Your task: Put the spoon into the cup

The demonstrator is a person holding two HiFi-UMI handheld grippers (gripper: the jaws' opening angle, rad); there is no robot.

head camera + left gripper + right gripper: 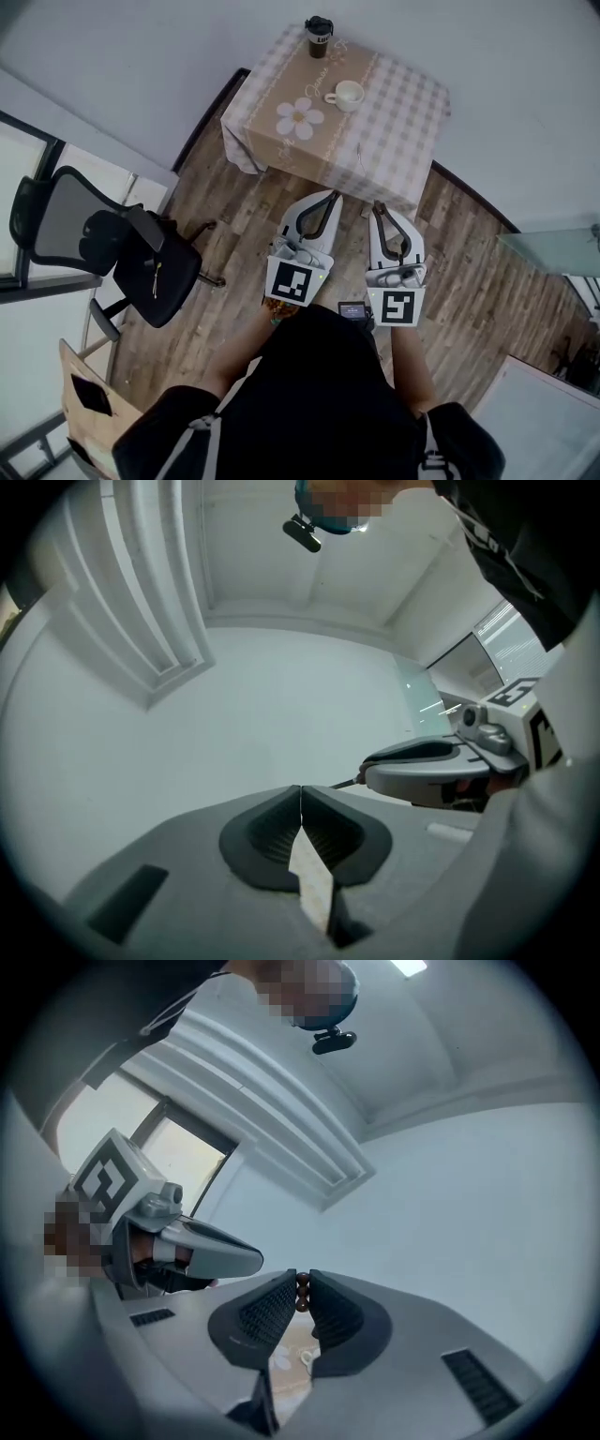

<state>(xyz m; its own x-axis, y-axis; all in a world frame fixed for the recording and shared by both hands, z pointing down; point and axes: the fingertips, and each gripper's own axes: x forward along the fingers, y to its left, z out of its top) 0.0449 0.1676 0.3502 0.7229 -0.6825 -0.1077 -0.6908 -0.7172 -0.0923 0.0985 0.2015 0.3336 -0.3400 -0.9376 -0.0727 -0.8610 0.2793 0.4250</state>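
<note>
Close against my chest I hold both tools over the wooden floor [225,225], side by side and pointing ahead. My left hand-held gripper [300,803] has its ribbed pads pressed together along one thin seam, with nothing between them. My right hand-held gripper [302,1288] is drawn almost as tight. A small brown beaded shape [301,1293] shows in the slit at its tips, and I cannot tell what it is. Neither tool touches anything belonging to the task.

To my left stands a black office chair [112,244]. Ahead of both tools, well apart from them, is the counter [403,122] under a checked cloth with a printed flower [300,117]. The spoon [360,156] lies as a thin sliver on the cloth near the counter's closer edge, roughly in line with my right tool. Beyond it, a little to the left, sits the white cup [346,94], upright, apart from the spoon. At the far corner stands a dark lidded tumbler [319,37].
</note>
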